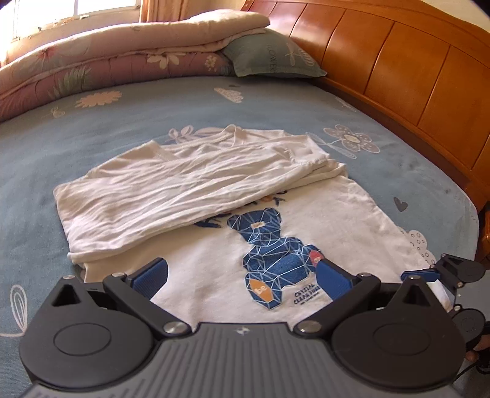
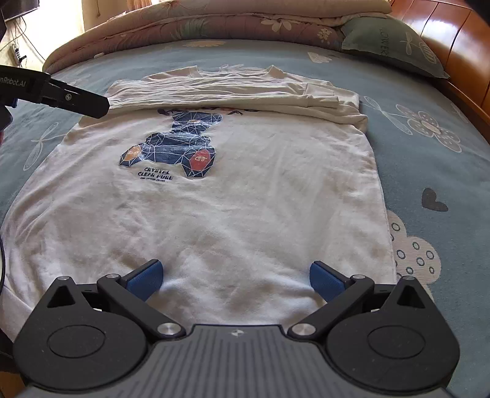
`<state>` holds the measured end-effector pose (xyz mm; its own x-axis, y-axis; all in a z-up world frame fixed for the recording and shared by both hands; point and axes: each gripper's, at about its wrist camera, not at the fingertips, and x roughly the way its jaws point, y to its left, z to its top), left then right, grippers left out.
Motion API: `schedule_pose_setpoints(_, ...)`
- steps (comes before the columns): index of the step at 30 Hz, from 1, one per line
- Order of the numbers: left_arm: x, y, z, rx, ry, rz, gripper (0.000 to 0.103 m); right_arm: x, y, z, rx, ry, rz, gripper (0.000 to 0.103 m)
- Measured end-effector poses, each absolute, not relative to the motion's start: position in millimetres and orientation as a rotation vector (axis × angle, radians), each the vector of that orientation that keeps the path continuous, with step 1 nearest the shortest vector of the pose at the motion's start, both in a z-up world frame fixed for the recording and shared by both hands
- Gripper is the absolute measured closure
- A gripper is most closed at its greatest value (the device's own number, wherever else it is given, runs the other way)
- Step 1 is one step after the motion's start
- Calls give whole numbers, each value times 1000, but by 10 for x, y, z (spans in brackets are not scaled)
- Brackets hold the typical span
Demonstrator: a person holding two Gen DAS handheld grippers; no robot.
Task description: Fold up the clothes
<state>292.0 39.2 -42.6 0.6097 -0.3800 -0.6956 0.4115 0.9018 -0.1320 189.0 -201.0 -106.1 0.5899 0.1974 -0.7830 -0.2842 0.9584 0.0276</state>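
Observation:
A white T-shirt [image 1: 337, 220] [image 2: 245, 208] with a blue bear print [image 1: 272, 254] [image 2: 177, 147] lies flat on the blue bedsheet [image 1: 92, 131]. Its top part with the sleeves [image 1: 183, 189] [image 2: 232, 91] is folded down in a wrinkled band across the chest. My left gripper [image 1: 242, 278] hovers open over the shirt's left side, beside the print, holding nothing. My right gripper [image 2: 235, 280] is open over the bottom hem, with cloth lying between its blue pads but not pinched. One finger [image 2: 82, 102] of the left gripper shows at the shirt's left edge in the right wrist view.
A rolled floral quilt [image 1: 92, 61] [image 2: 214, 21] and a green pillow [image 1: 269, 55] [image 2: 392, 46] lie at the far side of the bed. A wooden headboard [image 1: 398, 67] runs along the right. Blue sheet surrounds the shirt.

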Motion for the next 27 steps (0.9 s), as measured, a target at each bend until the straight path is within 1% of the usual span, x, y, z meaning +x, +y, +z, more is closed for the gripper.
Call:
schedule_pose_setpoints(5,2669,335,-209,51,735,-443,1,1818,-2078,-951,-102,948,301,0)
schedule_pose_setpoints(7,2478,307,-172,26,726,-472,1,1680,-2174,-869,-80,924,347,0)
schedule_pose_setpoints(10,2265,218,-276,-7,774,-521,1,1536,-2342,-846,-80,891,372,0)
schedule_pose_setpoints(15,2069,-2,-707,10,908,-514,1,1552,-2595,-966,84,916,368,0)
schedule_pose_setpoints(17,2012,-50,-900,13,961,-480,1,1554,-2631,-997,107,924,377,0)
schedule_pose_setpoints(19,1883,-71,-1030,45,955,-449,1,1551,-2653,-1017,119,929,373,0)
schedule_pose_setpoints(20,1793,-69,-1039,65,917,-455,1,1544,-2664,-1020,125,928,377,0)
schedule_pose_setpoints(27,1534,90,-1022,30,930,-420,1,1532,-2745,-1030,185,914,390,0)
